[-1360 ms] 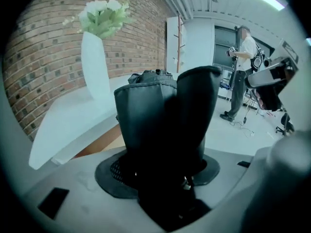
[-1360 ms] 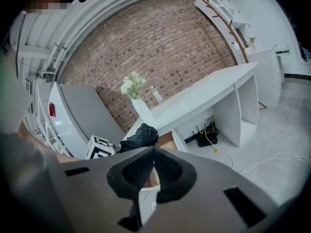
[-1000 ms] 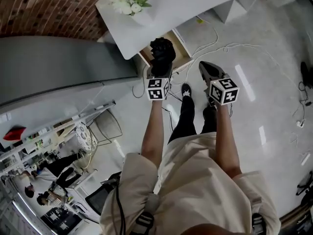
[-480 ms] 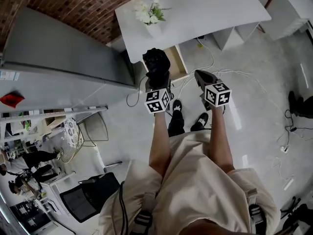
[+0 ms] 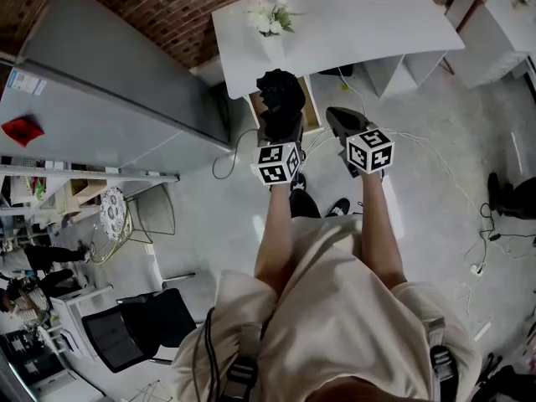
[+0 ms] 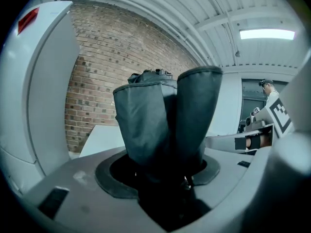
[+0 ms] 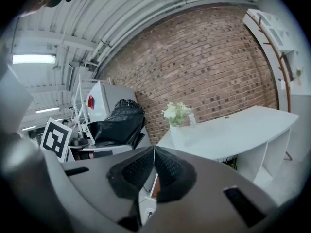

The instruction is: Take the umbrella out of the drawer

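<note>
The black folded umbrella (image 5: 280, 93) is up in the air in front of the white desk, with my left gripper (image 5: 280, 124) shut on its lower part. In the left gripper view the umbrella (image 6: 165, 120) stands upright, its dark fabric filling the gap between the jaws of that gripper (image 6: 163, 174). The open wooden drawer (image 5: 311, 111) shows below and behind it, under the desk's edge. My right gripper (image 5: 337, 120) is level with the left, just to its right, shut and empty; its pads (image 7: 167, 169) meet. From there the umbrella (image 7: 119, 123) shows at left.
The white desk (image 5: 352, 23) carries a vase of white flowers (image 5: 270, 15) by the brick wall. A tall grey cabinet (image 5: 109, 90) stands to the left. Cables (image 5: 419, 153) trail over the floor to the right. Chairs and shelves stand at lower left.
Both grippers have risen, and the umbrella has come up with the left one, out of the drawer and higher against the desk. The right gripper stayed shut.
</note>
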Demonstrator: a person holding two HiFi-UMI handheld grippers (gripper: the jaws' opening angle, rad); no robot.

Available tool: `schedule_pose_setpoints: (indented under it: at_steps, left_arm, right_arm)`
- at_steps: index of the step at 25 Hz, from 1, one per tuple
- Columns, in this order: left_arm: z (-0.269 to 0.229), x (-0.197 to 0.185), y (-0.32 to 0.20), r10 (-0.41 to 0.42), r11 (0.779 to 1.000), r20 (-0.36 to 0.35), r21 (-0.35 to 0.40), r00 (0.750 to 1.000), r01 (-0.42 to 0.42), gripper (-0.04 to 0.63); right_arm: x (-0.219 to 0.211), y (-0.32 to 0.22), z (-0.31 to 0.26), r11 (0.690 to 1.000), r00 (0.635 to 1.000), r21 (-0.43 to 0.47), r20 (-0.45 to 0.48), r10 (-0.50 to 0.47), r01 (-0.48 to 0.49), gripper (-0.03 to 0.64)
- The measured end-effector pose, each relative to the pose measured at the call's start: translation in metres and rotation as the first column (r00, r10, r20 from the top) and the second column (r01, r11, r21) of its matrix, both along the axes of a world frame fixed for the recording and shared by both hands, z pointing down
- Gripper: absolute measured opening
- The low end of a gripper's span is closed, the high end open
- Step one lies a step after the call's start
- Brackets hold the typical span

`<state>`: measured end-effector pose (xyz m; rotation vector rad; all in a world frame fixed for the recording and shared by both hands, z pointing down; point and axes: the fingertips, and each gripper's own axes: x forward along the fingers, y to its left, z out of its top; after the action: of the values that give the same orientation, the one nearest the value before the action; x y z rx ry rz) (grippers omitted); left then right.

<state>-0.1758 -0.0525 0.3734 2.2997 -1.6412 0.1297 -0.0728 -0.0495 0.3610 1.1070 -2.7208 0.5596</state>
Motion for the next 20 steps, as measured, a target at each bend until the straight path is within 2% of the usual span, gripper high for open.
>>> schedule_pose_setpoints:
  at_steps: [8,14,20]
  left_arm:
    - [0.012,0.007,0.010,0.052,0.999,-0.011,0.000,0.999,-0.052,0.249]
    - [0.019,0.014,0.014,0.054,0.998,-0.031,-0.019,0.998,-0.055,0.249]
    - [0.027,0.020,0.018,0.072,0.997,-0.022,-0.025,0.997,-0.073,0.249]
  right_arm:
    - [0.027,0.011,-0.002,0.999,1.000,0.033,-0.010,0.027,-0.027,0.069]
    - [0.055,0.020,-0.002,0.997,0.997,0.031,-0.008,0.071,-0.071,0.069]
    - [0.057,0.024,0.005,0.997,0.997,0.022,0.001,0.071,-0.071,0.069]
